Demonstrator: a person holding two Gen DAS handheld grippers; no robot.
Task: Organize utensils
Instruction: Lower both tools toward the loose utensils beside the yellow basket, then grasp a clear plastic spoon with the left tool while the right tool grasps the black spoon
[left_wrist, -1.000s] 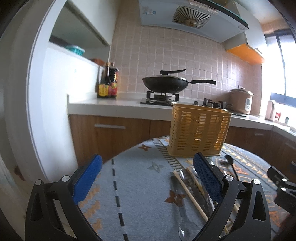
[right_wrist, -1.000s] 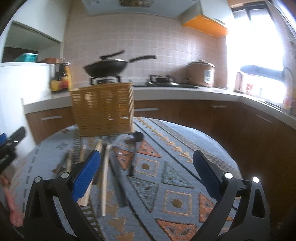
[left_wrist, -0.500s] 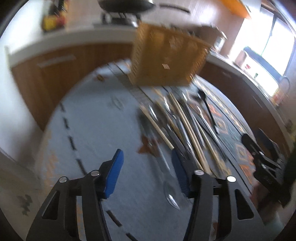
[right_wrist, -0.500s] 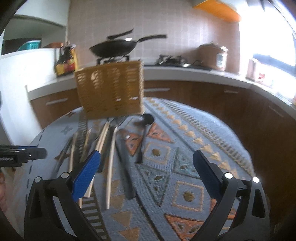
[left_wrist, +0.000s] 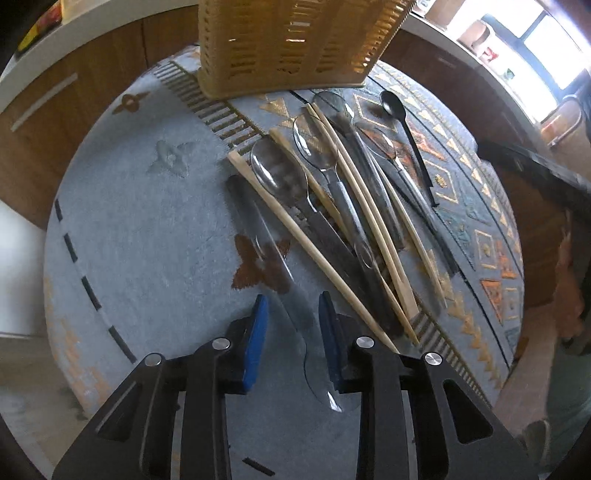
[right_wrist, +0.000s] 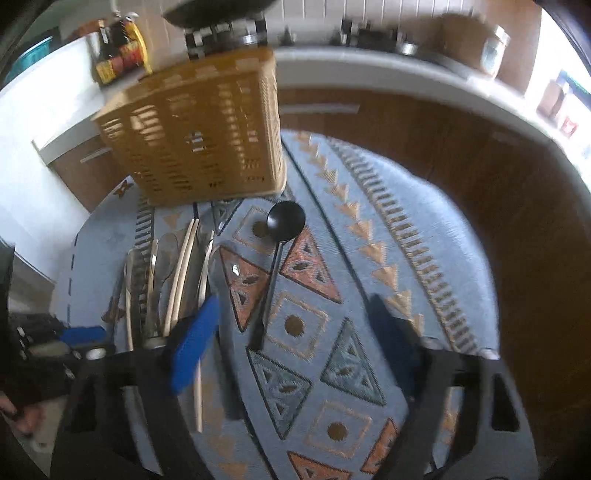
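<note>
Left fingers (left_wrist: 258, 332) narrowly straddle clear spoon (left_wrist: 280, 280) (untouched); right fingers (right_wrist: 195, 338) wide.

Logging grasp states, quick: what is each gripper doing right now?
Left gripper: open, jaws narrowed astride the clear spoon, not clamped.
Right gripper: open, empty.

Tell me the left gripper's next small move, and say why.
Probably close the left gripper on the clear spoon. Its handle already runs between the open jaws, and the spoon lies apart from the pile, with the yellow basket waiting behind.
</note>
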